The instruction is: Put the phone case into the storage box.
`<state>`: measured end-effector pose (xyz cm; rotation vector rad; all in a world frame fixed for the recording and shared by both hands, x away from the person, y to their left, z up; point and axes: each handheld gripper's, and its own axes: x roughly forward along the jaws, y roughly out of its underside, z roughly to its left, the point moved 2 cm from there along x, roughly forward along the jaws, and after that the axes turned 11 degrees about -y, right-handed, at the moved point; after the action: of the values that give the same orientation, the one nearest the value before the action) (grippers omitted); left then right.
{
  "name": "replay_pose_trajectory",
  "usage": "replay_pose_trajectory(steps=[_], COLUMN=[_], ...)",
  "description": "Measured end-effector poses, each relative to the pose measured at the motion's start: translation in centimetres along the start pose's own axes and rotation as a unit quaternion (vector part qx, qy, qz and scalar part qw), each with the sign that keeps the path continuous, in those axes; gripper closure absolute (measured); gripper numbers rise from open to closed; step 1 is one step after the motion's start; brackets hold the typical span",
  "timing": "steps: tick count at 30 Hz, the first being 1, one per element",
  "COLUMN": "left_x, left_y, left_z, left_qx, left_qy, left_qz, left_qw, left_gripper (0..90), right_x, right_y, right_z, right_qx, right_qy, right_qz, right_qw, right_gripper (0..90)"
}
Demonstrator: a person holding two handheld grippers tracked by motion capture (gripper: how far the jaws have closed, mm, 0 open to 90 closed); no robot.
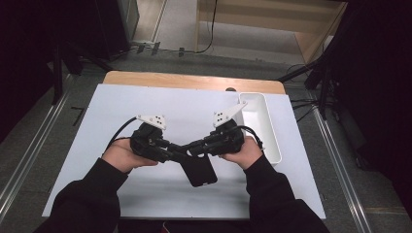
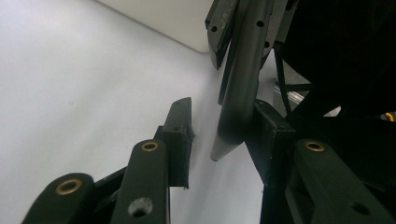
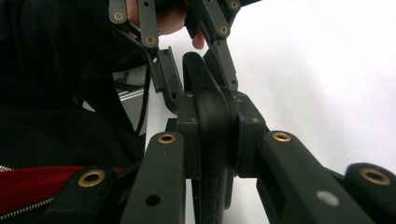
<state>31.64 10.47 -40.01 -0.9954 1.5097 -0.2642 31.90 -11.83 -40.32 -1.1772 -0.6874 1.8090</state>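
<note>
The right claw (image 3: 212,140) is clamped on a black phone case (image 1: 198,169) held above the table (image 1: 145,104), left of the white tray (image 1: 265,126). The left claw (image 2: 224,135) stands parted around its far edge, one jaw touching.

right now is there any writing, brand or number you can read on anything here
None that reads.
The black phone case: no print visible.
The white bin: plain.
The grey plates on the left gripper and right gripper: only holes, no text.
</note>
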Motion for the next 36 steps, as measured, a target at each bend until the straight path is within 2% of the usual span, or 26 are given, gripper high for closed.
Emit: replay_pose_trajectory(steps=[6,14,22,27,29,36], left_x=[-0.05,-0.03,0.2,0.13,0.12,-0.06], left_y=[0.05,0.1,0.17,0.13,0.11,-0.04], left_z=[-0.09,-0.17,-0.33,-0.32,-0.29,-0.33], left_qx=[0.006,0.016,0.028,0.024,0.013,0.006], left_qy=[0.002,0.005,0.006,0.01,0.015,0.012], left_qz=[-0.001,0.003,0.01,0.008,0.012,0.013], left_qw=[1.0,0.9999,0.9995,0.9996,0.9997,0.9998], left_gripper=[70.8,77.4,78.8,79.1,79.2,79.5], right_x=[0.5,0.88,0.88,0.85,0.86,0.75], right_y=[-0.07,-0.04,0.13,0.14,0.15,0.13], right_z=[0.01,-0.17,-0.38,-0.48,-0.51,-0.54], right_qx=[0.004,0.008,0.016,0.017,0.019,0.025], right_qy=[-0.008,-0.013,-0.018,-0.02,-0.02,-0.02], right_qz=[0.003,0.007,0.006,0.002,0.003,-0.005], right_qw=[1.0,0.9999,0.9997,0.9997,0.9996,0.9995], right_gripper=[74.8,74.7,74.7,74.8,74.7,72.0])
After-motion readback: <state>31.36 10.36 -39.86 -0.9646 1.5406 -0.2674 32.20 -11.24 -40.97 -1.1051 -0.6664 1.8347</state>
